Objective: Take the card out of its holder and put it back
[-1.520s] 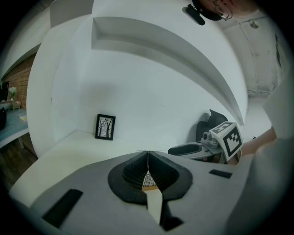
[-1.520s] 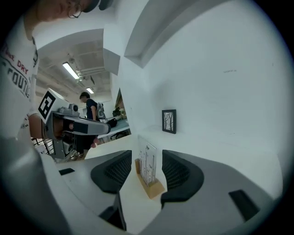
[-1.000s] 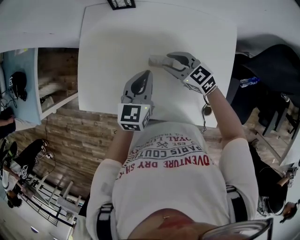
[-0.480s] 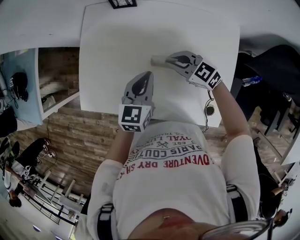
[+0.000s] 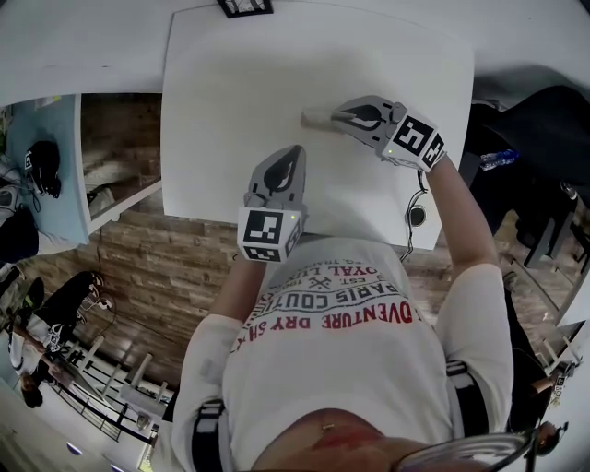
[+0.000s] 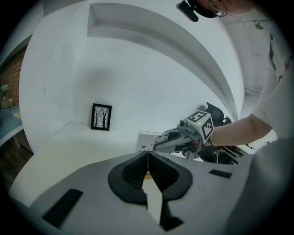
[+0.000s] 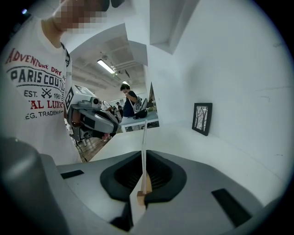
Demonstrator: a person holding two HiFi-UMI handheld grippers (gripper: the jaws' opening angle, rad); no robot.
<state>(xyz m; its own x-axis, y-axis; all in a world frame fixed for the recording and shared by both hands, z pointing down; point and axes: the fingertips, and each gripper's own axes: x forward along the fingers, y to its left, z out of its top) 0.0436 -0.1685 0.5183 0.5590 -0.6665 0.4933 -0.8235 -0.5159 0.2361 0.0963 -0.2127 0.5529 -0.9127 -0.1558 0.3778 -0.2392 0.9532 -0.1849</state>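
A thin white card [image 5: 314, 117] stands upright on the white table [image 5: 230, 92], right of centre. My right gripper [image 5: 336, 118] is shut on the card's right edge; its jaws have just been closing with the card between them. In the right gripper view the card [image 7: 144, 137] runs edge-on between the pads. From the left gripper view, the card [image 6: 146, 139] faces me with small print low on it, and the right gripper [image 6: 158, 142] grips its side. My left gripper [image 5: 293, 152] hovers near the front edge, shut and empty. I cannot make out the holder.
A small black-framed picture [image 5: 245, 7] stands at the table's far edge against the white wall, also visible as the framed picture [image 6: 101, 117] in the left gripper view. Brick flooring and chairs lie below the table's left and right sides. People work at desks beyond.
The right gripper's jaws, open around the card a second ago, have closed on it, and that hand has rolled a little. The left gripper has stayed put.
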